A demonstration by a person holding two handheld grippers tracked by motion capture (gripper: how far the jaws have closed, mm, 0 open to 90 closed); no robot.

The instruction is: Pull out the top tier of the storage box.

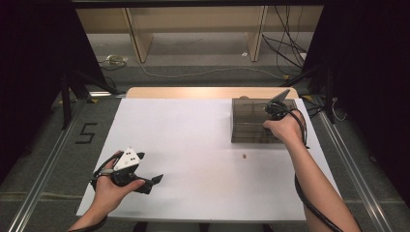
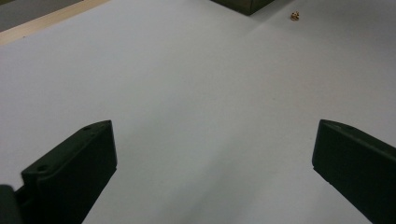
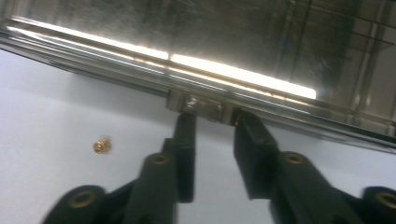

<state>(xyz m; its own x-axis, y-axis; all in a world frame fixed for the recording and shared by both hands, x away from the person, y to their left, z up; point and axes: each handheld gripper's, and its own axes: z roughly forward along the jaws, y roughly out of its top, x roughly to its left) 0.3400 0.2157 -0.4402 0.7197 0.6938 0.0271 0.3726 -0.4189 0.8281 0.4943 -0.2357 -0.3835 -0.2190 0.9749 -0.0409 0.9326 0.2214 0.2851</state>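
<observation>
Closest to the camera, the left hand [image 1: 112, 189] sat low at about 8 o'clock on the white table [image 1: 193, 145], wrist coming in from the bottom edge, holding the left gripper [image 1: 155, 180] pointed toward 3 o'clock. That gripper was fully released: its own view had the two black jaws spread wide with nothing but bare white surface between them.

Further out, the right arm [image 1: 316, 183] stretched long from the bottom right corner up to about 2 o'clock, hand [image 1: 285, 129] wrapped round the right gripper [image 1: 270, 113] at the front edge of the smoky transparent box [image 1: 251, 126].

The high view couldn't tell me what those jaws were doing. The right gripper view could: they were narrowed to a small gap, tips touching the little latch tab [image 3: 205, 106] on the box's front rim, one tip at each end of it. Whether they actually pinched it, can't tell.

A tiny brass bit [image 1: 244, 156] lay on the table just in front of the box, at 6 o'clock from it. It also sat at top right in the left gripper view [image 2: 294, 16].
</observation>
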